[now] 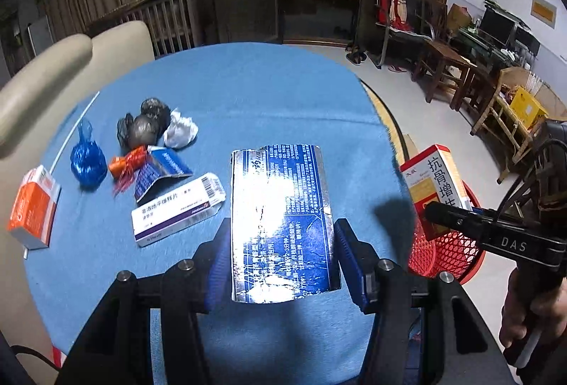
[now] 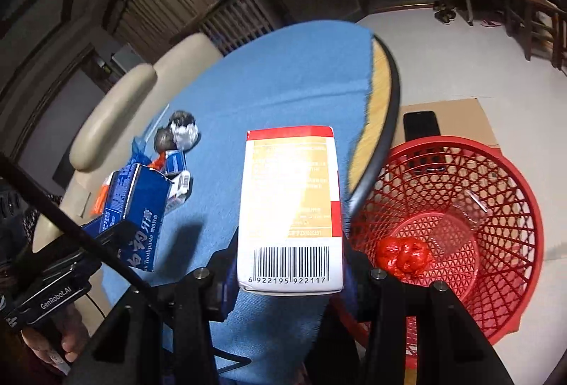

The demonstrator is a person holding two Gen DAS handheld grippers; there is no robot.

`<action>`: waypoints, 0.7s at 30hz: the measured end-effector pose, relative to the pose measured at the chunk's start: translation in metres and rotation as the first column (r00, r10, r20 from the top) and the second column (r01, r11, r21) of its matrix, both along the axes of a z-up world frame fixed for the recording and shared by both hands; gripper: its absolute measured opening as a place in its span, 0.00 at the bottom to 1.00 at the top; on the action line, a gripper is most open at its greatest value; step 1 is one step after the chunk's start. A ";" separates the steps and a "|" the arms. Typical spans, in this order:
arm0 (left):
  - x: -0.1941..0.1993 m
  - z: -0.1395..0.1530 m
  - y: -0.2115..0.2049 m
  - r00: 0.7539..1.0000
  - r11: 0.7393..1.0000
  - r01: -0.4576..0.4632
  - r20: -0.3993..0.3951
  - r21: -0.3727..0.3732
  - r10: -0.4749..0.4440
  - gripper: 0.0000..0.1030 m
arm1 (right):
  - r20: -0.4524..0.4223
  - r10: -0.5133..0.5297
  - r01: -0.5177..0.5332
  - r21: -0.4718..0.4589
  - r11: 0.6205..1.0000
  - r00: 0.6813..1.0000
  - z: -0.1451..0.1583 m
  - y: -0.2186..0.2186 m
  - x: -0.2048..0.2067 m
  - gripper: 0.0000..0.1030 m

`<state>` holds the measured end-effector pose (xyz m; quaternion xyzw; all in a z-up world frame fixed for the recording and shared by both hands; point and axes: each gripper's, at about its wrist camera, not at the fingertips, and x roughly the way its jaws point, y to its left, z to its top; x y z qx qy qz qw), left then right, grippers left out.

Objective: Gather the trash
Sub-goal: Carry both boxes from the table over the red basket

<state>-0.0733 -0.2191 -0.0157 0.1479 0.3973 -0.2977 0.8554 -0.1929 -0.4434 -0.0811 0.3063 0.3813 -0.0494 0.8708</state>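
Trash boxes clamped in both claws: toothpaste box (image 1: 281,222), medicine box (image 2: 290,207).

Beige sofa (image 1: 46,73), wooden chairs (image 1: 446,62), dark phone (image 2: 421,124) on cardboard (image 2: 467,115).

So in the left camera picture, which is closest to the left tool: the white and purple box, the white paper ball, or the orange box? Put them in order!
Counting from the left tool, which holds the blue toothpaste box:
1. White and purple box, lying just left of the tool.
2. Orange box, far left at the table's edge.
3. White paper ball, farther back beside the dark crumpled balls.
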 end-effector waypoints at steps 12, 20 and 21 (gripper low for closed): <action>-0.026 0.001 -0.053 0.994 0.992 0.052 0.089 0.112 -0.062 0.56 | 0.046 -0.094 0.092 0.033 0.995 0.995 -0.003 -0.031 -0.042 0.48; -0.041 -0.001 -0.085 0.987 0.982 0.100 0.108 0.159 -0.118 0.56 | 0.055 -0.156 0.153 0.060 0.986 0.986 -0.011 -0.052 -0.065 0.48; -0.043 -0.002 -0.088 0.986 0.981 0.103 0.109 0.163 -0.122 0.56 | 0.054 -0.161 0.158 0.062 0.986 0.985 -0.013 -0.054 -0.067 0.48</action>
